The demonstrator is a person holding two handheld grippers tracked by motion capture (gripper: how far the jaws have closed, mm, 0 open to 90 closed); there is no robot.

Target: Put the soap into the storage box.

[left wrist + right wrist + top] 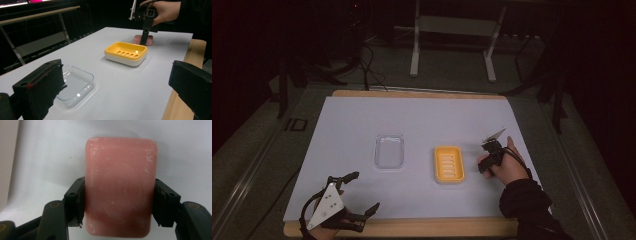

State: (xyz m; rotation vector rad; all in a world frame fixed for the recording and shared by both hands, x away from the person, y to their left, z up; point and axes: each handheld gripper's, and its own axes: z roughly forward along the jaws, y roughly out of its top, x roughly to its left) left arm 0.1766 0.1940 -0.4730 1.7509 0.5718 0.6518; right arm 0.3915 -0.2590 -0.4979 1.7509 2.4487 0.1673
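A pink soap bar [121,182] lies flat on the white mat, just right of an empty yellow soap dish [449,164] [126,53]. My right gripper [487,167] [120,202] points down at the soap bar [137,40], and its two jaws press against the bar's long sides. A clear plastic tray [389,151] [75,85] sits left of the dish with nothing in it. Down at the mat's near left corner, my left gripper [364,192] [115,92] is open wide, with nothing between its jaws, facing the tray and the dish.
The white mat [362,120] covers a wooden tabletop whose edge [412,227] shows along the front. Beyond the table's far edge stand a white metal frame [452,30] and cables on a dark floor.
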